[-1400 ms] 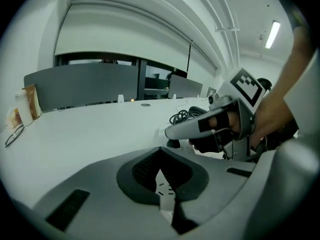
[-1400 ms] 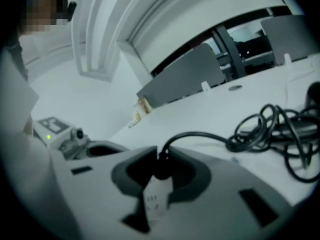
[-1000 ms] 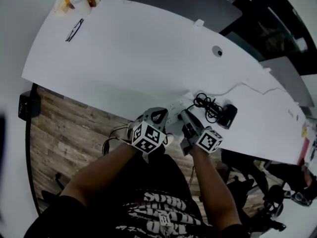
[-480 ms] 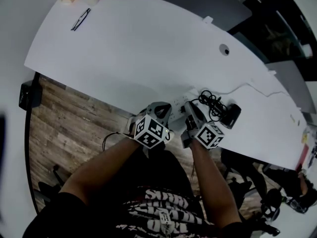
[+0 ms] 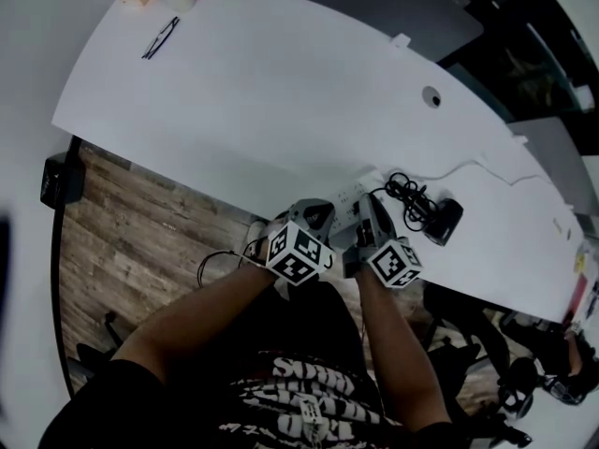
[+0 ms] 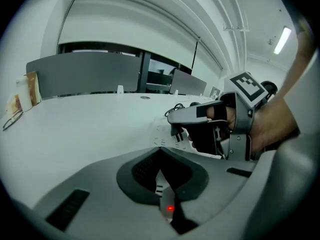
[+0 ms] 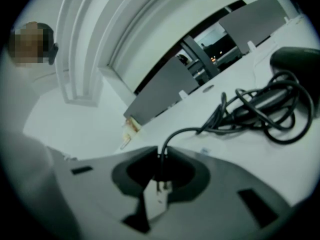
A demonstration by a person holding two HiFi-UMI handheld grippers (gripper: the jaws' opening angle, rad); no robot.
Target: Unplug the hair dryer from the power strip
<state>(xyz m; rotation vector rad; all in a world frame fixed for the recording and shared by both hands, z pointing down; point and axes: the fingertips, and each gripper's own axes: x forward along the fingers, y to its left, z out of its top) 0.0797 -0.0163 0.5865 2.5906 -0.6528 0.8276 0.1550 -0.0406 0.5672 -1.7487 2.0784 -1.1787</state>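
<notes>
- The hair dryer's plug (image 6: 175, 131) sits in my right gripper (image 7: 161, 154), whose jaws are nearly together and pinch it. From the left gripper view I can see the prongs bare, pointing down just above the power strip (image 6: 164, 134).
- The cord (image 7: 191, 129) comes up from between those jaws, arcs away over the table and joins a loose tangle of loops.
- The hair dryer (image 5: 447, 221) itself, black, lies on the table (image 5: 262, 92) just beyond that tangle, to the right of both grippers and near the front edge.
- The power strip is white and lies close to the front edge of the table, between the two grippers' tips in the head view.
- My left gripper (image 6: 160, 151) has its jaws closed on the near end of the strip. A red light (image 6: 170, 209) glows on the white body between them.
- The two grippers are side by side, tips near each other.
- Far off at the back left corner I make out what looks like a pair of glasses (image 5: 161, 37).
- Wooden floor (image 5: 131, 251) shows below the table edge.
</notes>
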